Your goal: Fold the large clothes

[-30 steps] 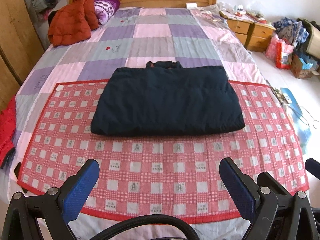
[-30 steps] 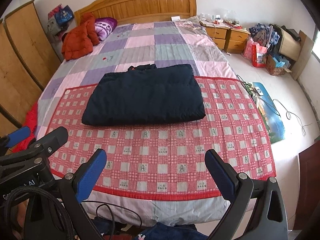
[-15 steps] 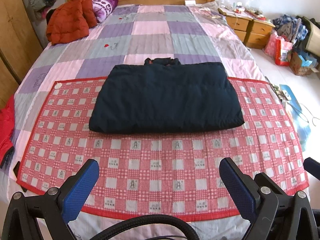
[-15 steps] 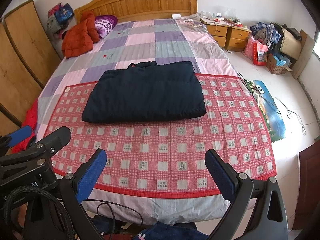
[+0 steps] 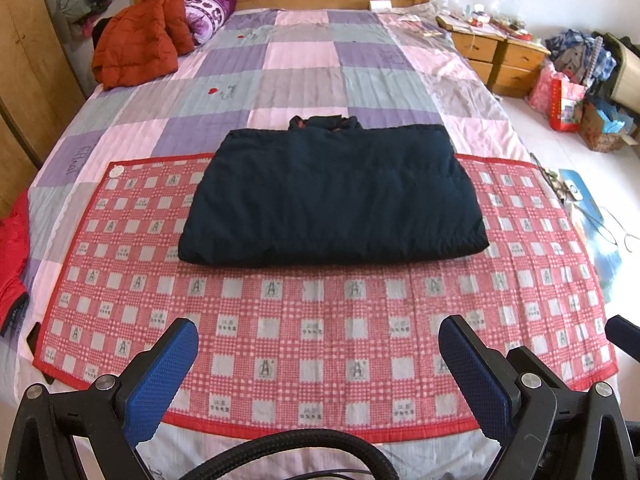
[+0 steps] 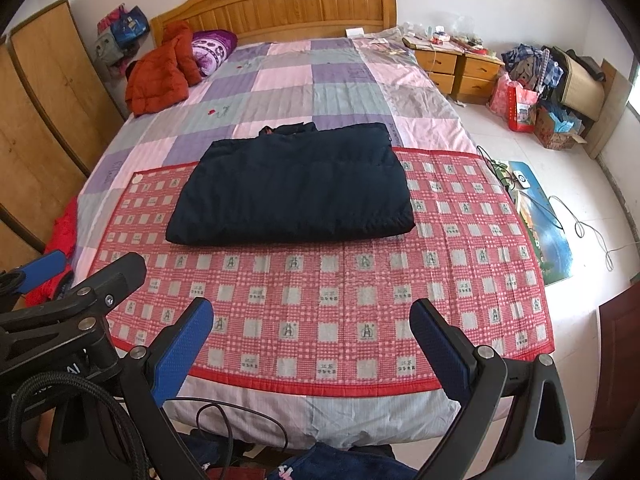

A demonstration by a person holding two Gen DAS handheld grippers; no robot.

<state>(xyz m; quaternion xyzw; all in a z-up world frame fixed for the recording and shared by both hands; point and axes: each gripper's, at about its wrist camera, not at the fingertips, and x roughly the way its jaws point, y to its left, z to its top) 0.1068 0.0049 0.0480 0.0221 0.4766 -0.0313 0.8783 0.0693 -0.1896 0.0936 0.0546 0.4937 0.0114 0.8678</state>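
A dark navy padded jacket lies folded into a flat rectangle on a red checked mat on the bed, its collar toward the headboard. It also shows in the right wrist view. My left gripper is open and empty, held over the mat's near edge, well short of the jacket. My right gripper is open and empty, also over the near edge. The left gripper's body shows at the left of the right wrist view.
An orange-red jacket and a purple pillow lie by the wooden headboard. A wardrobe stands left. Nightstands, bags and boxes and floor cables are right. Red cloth hangs off the bed's left edge.
Both grippers have drawn slightly back and up from the bed, so the jacket sits a little higher in the views. The jacket itself has not moved. Both stay open.
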